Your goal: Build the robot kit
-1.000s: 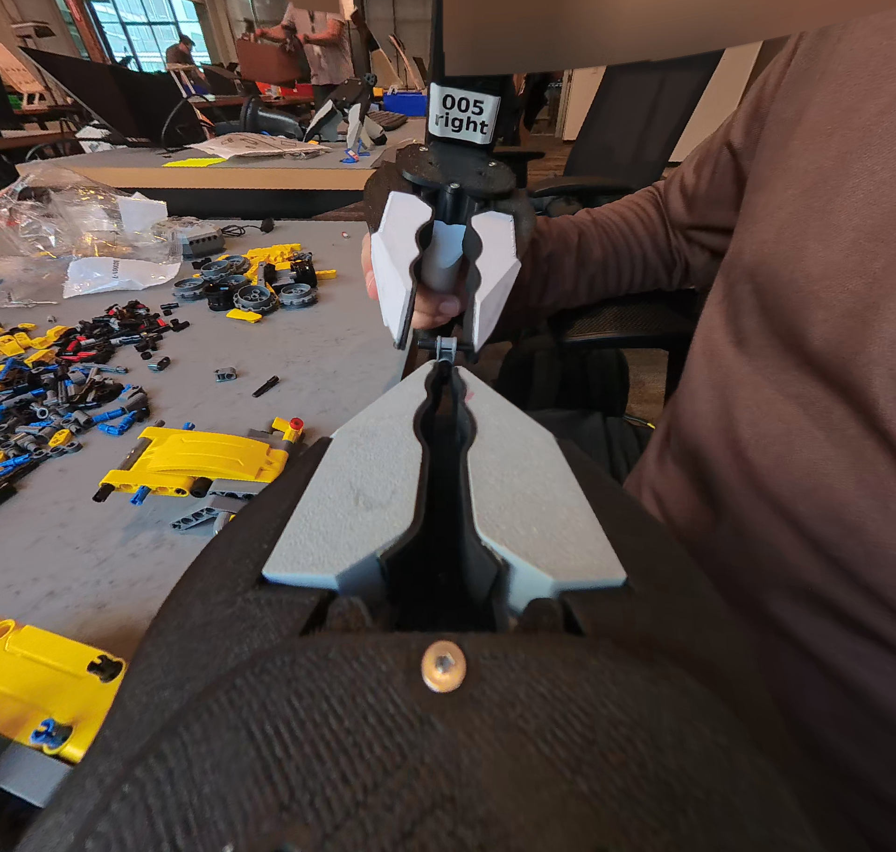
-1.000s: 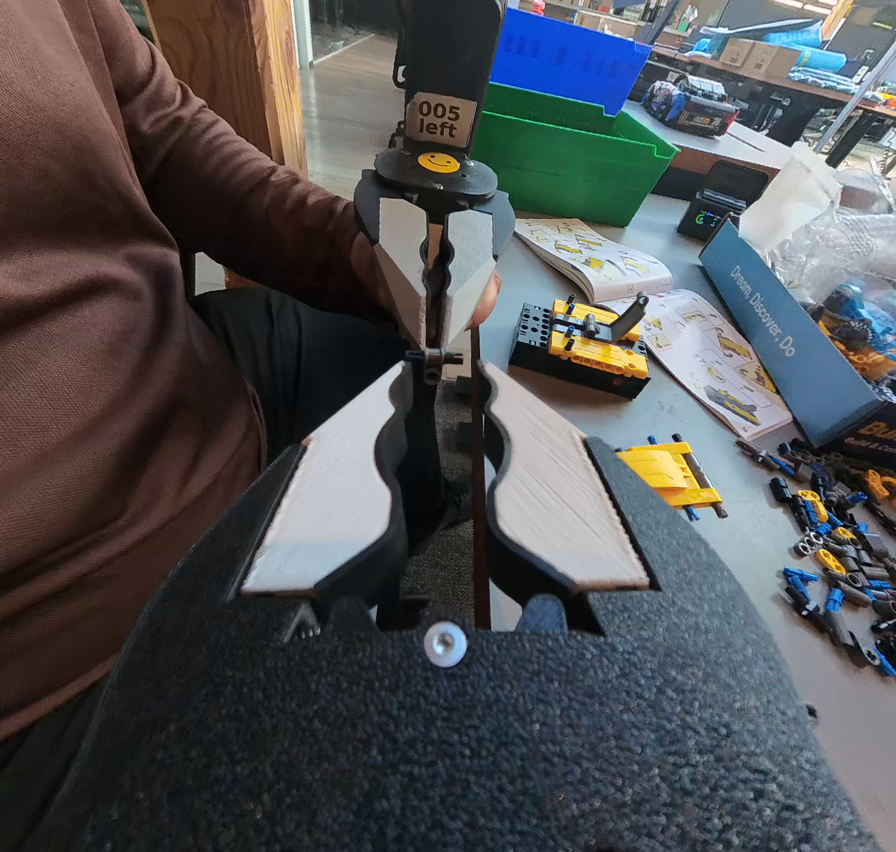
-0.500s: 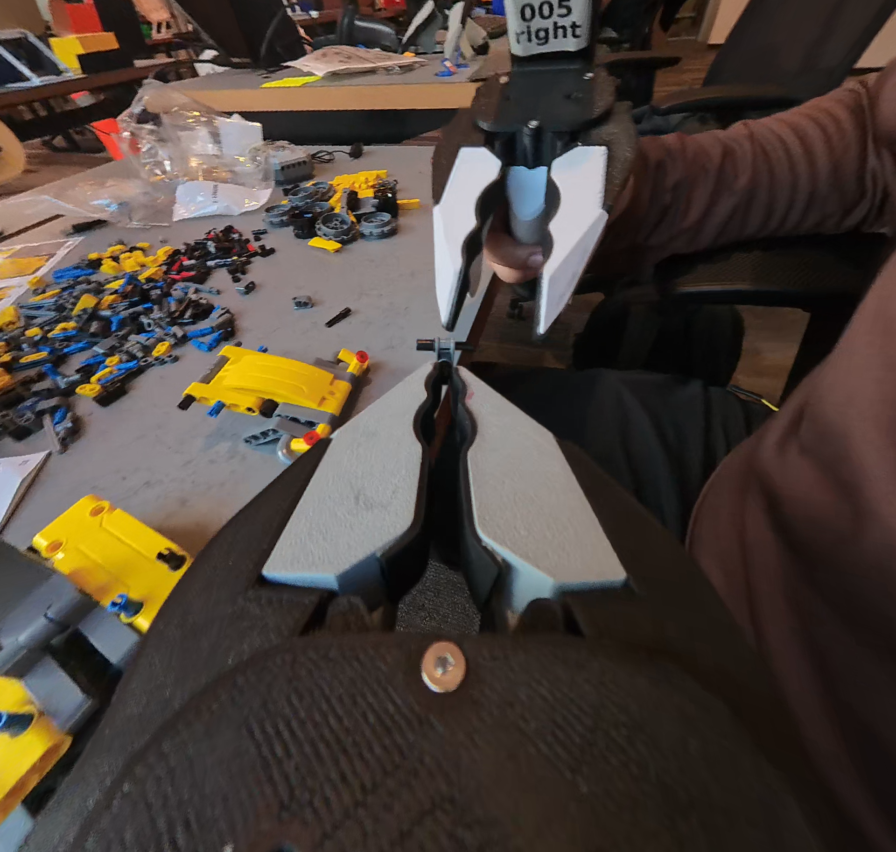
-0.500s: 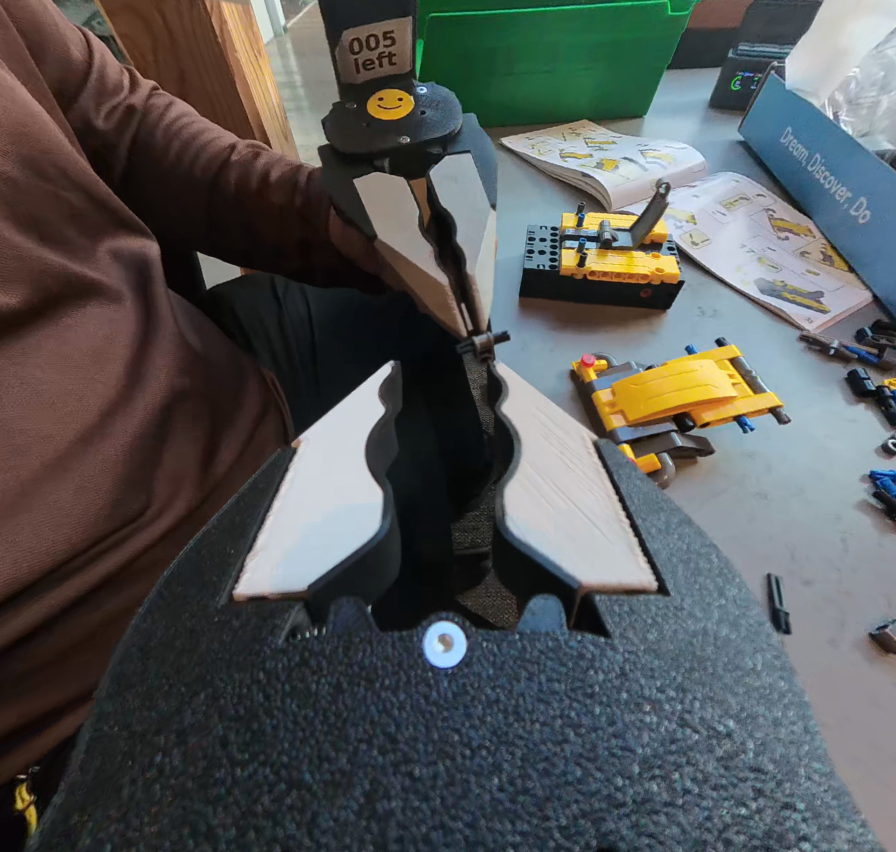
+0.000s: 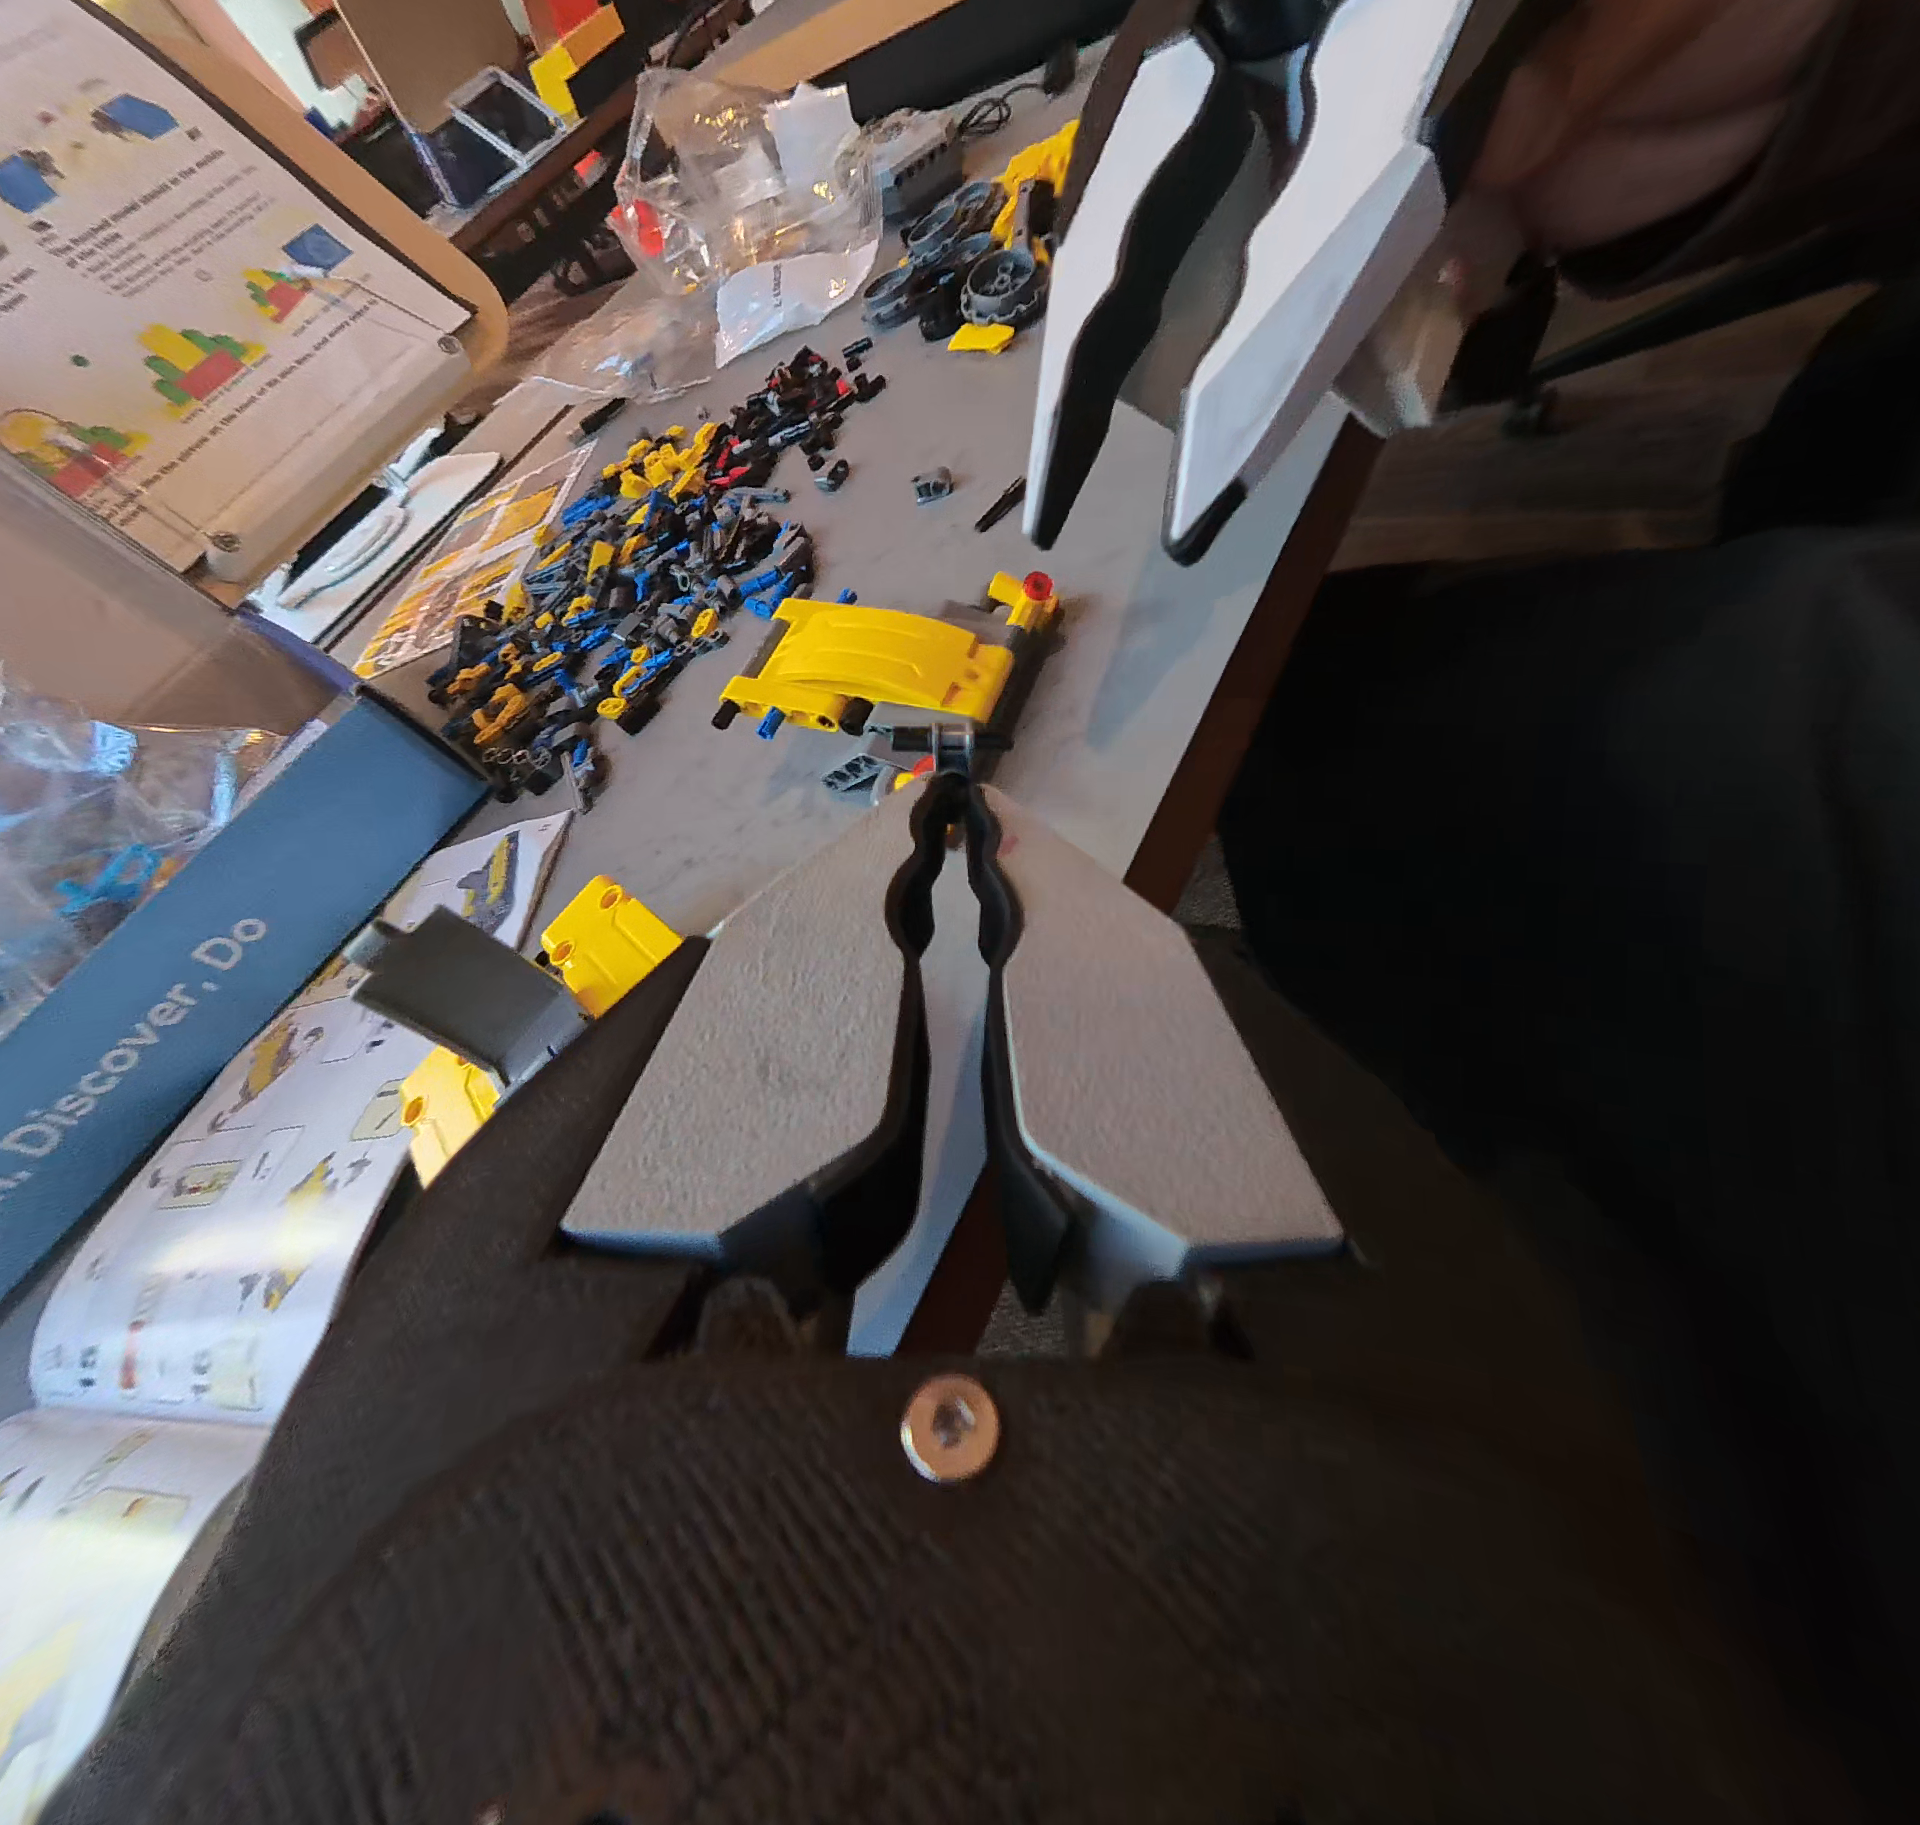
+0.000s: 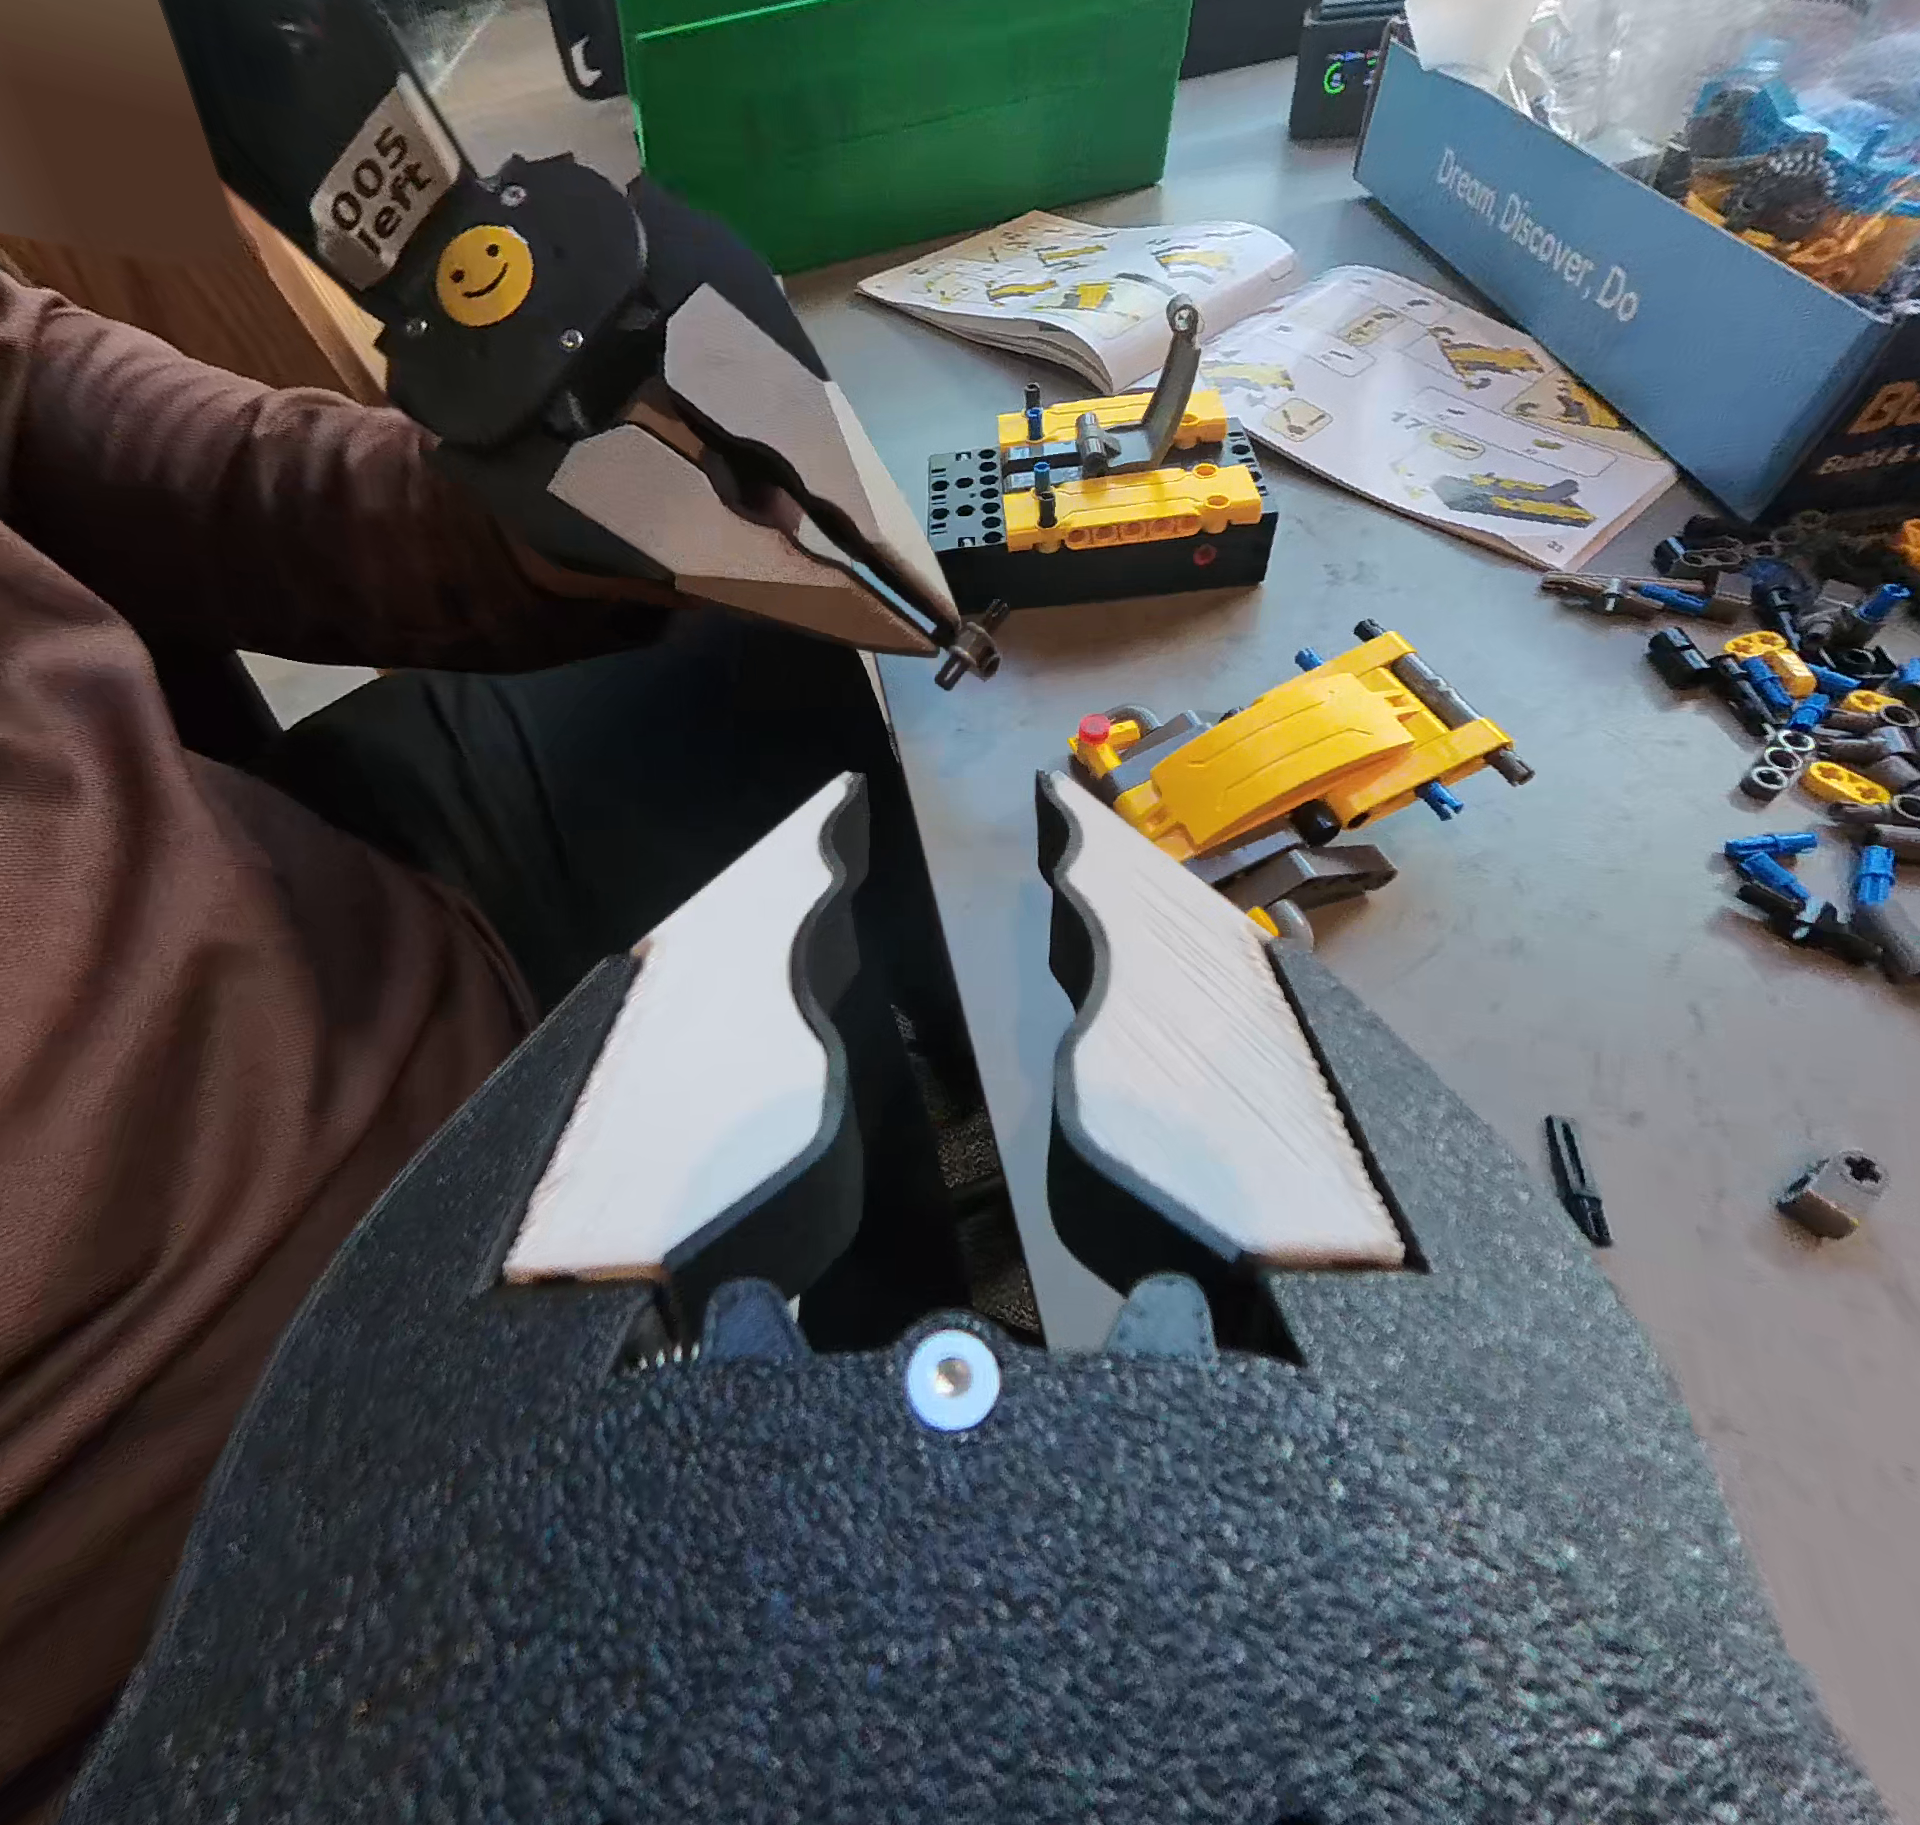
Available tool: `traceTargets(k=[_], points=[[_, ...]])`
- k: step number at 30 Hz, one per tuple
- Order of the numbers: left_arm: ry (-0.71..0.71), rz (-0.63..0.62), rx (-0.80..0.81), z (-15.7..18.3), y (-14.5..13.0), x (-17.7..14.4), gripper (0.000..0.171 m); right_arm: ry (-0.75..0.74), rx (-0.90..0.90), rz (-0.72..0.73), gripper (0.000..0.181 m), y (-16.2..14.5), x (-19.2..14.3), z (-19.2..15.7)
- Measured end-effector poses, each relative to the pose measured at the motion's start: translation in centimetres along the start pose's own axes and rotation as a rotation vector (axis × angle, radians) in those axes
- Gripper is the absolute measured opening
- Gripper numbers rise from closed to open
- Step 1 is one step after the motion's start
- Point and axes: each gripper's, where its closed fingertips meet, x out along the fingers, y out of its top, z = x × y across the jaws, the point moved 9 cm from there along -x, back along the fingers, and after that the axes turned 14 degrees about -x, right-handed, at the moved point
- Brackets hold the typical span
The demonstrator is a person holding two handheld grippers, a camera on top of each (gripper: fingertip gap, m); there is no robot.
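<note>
My left gripper (image 5: 951, 788) is shut on a small grey connector with a black pin (image 5: 951, 741), held just above the table's near edge. In the right wrist view the same gripper (image 6: 940, 632) comes in from the left with the piece (image 6: 966, 645) at its tips. A yellow and grey brick assembly (image 5: 873, 663) lies on the grey table right behind the piece; it also shows in the right wrist view (image 6: 1299, 767). My right gripper (image 6: 951, 788) is open and empty over the table edge, next to that assembly. In the left wrist view it (image 5: 1117, 534) hangs above the table.
A black and yellow block assembly with a grey lever (image 6: 1101, 497) stands behind. Open instruction booklets (image 6: 1403, 393), a blue box (image 6: 1621, 300) and a green bin (image 6: 904, 82) lie farther back. Many loose small parts (image 5: 634, 591) and grey wheels (image 5: 966, 269) spread across the table (image 6: 1558, 996). My right fingertips sit around 6 cm from my left ones.
Both grippers have swung from in front of the person's body to over the table. The right gripper has drawn away from the held piece. The left gripper still holds it.
</note>
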Motion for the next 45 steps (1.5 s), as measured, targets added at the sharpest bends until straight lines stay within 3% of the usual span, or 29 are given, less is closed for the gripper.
traceTargets(k=[7, 16, 45], points=[[0.144, -0.030, 0.227, 0.6, -0.2, 0.0, 0.000, -0.038, 0.029, -0.036, 0.026, 0.2, 1.6, 0.2], [0.223, -0.018, 0.425, 2.4, 0.0, 0.3, 0.000, -0.102, 0.064, -0.016, 0.017, 0.7, 2.7, 0.3], [0.247, -0.010, 0.484, 2.7, -0.5, 0.5, 0.000, -0.092, 0.037, 0.021, 0.019, 0.4, 3.1, 0.0]])
